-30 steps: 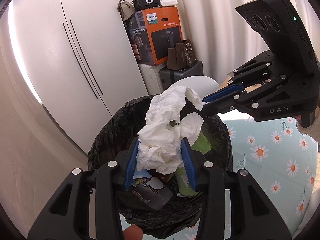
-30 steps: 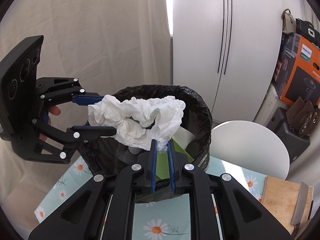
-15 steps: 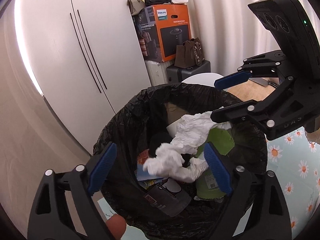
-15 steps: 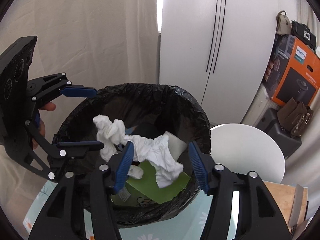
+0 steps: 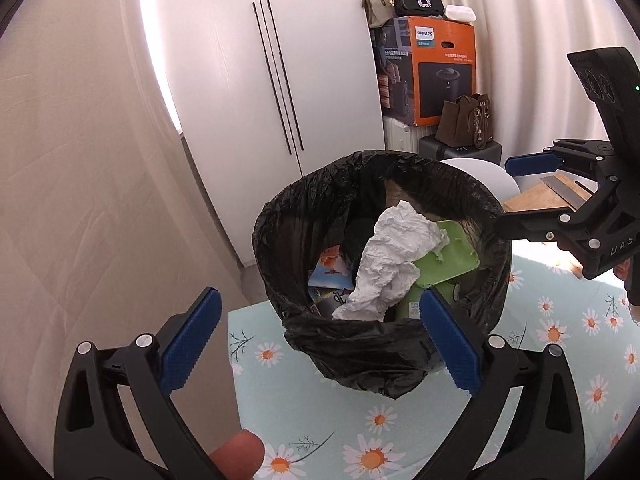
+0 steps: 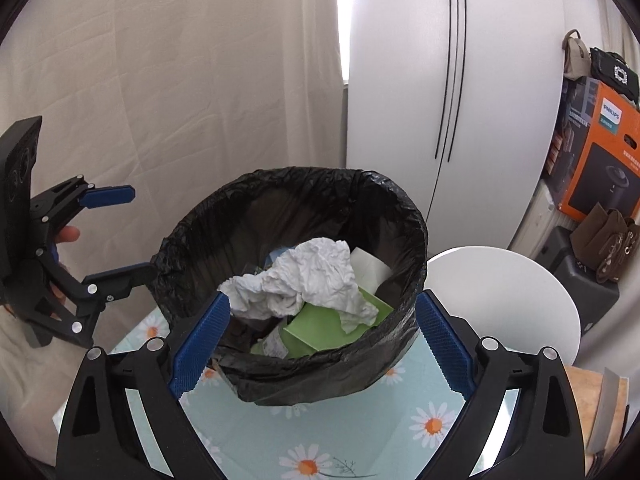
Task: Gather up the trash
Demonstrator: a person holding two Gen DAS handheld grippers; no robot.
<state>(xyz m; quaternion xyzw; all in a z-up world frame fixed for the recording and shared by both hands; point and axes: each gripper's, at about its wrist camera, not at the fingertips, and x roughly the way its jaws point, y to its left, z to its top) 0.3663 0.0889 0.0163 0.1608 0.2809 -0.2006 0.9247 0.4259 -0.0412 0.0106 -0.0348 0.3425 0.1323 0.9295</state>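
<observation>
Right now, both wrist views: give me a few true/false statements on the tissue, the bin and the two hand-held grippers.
1. The crumpled white tissue lies inside the black-lined trash bin. True.
2. The left hand-held gripper is shut on the tissue. False: its jaws stand wide open, holding nothing.
3. The right hand-held gripper is open. True.
4. The bin stands on a bare wooden floor. False: it stands on a daisy-print tablecloth.
5. A green carton lies partly under the tissue. True.
6. The bin holds only the tissue. False: other packaging lies in it too.
</observation>
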